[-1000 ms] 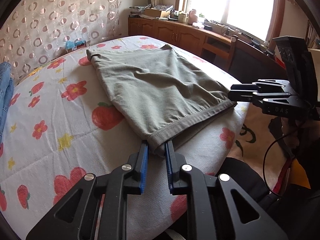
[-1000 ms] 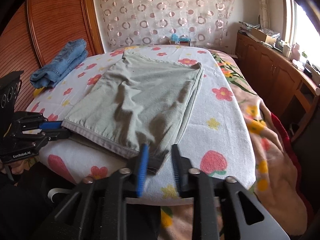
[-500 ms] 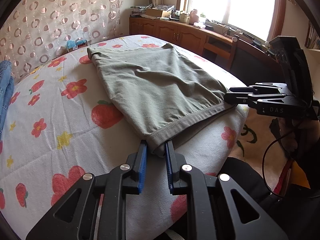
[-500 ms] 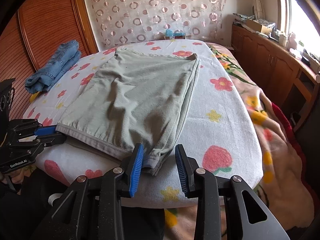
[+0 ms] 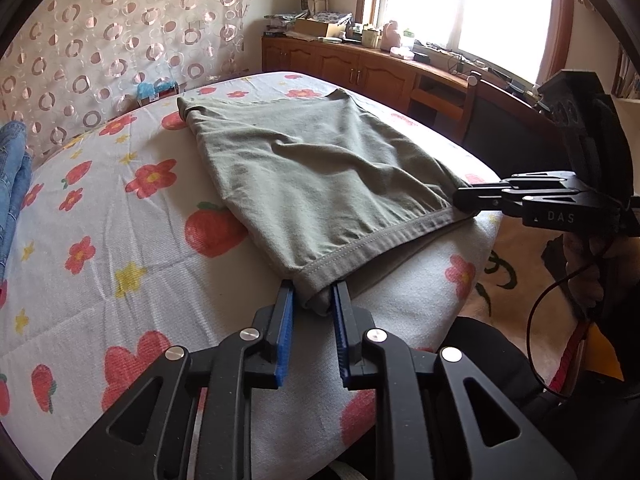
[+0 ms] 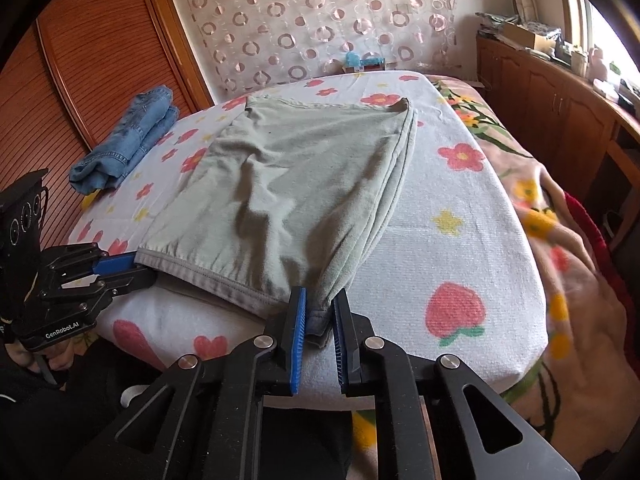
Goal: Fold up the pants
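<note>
Grey-green pants [image 5: 320,176] lie folded flat on the flowered bed cover [image 5: 100,240], also shown in the right wrist view [image 6: 296,184]. My left gripper [image 5: 314,300] is shut on the near left corner of the waistband. My right gripper [image 6: 320,312] is shut on the near right corner of the pants. Each gripper shows in the other's view: the right gripper [image 5: 464,200] at the hem's right end, the left gripper [image 6: 136,268] at its left end. The near edge sits at the bed's front edge.
Folded blue jeans [image 6: 128,140] lie at the bed's far left. A wooden cabinet [image 5: 360,68] with clutter runs under the window on the right. A wooden wardrobe [image 6: 92,60] stands to the left. A pink flowered blanket [image 6: 560,240] hangs off the bed's right side.
My right gripper, open around the pants corner half a second ago, has closed on it. My left gripper keeps its hold on the other corner. The pants have barely shifted.
</note>
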`<state>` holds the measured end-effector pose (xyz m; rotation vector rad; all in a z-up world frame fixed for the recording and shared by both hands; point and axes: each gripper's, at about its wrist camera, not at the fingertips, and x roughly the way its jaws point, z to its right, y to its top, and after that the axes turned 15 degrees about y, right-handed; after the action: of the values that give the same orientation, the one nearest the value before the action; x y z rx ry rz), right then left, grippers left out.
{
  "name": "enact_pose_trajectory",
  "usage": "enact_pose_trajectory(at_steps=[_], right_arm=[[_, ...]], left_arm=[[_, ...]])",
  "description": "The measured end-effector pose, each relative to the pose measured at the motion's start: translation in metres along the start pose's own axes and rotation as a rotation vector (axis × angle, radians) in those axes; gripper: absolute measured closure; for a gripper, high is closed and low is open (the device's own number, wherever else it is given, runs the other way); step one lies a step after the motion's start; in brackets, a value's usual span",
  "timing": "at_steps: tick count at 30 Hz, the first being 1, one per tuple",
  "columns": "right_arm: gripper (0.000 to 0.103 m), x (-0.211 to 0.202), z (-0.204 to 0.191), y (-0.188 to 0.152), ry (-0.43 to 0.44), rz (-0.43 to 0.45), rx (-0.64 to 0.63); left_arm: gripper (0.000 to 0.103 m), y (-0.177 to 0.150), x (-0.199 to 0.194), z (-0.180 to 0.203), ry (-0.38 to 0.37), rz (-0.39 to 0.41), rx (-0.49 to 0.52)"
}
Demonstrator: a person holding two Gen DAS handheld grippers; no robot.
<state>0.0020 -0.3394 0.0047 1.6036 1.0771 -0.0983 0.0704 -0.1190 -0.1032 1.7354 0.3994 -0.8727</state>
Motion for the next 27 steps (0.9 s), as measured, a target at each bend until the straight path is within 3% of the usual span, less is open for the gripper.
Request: enact_pose_trajectory(at_steps=[6,12,14,16,23,27], right_arm=[[0.09,0.0,-0.004,-0.003,-0.014,0.004,-0.016],[0.09,-0.001,-0.001,-0.003,-0.003,0.012,0.006],[0.09,-0.002,0.001,-0.004,0.011,0.018,0.022],[0.09,-0.002,0.003,-0.005,0.017,0.023,0.027],[0.093,-0.003,0.002,-0.004,0.046,0.026,0.035],[0.094,-0.012,-0.006,0.003,0.059,0.065,0.009]], left_arm=[[0.06,-0.001,0.0,0.003,0.057,0.008,0.027],[0.06,-0.001,0.002,-0.002,0.049,0.015,0.004],[0.067,-0.001,0.002,-0.003,0.032,0.02,0.001],[0.082,0.0,0.001,-0.002,0.0,0.02,-0.002],[0.091,0.003,-0.004,0.001,-0.008,0.04,-0.001],[0.093,0.016,-0.023,-0.006,-0.025,0.093,-0.024]])
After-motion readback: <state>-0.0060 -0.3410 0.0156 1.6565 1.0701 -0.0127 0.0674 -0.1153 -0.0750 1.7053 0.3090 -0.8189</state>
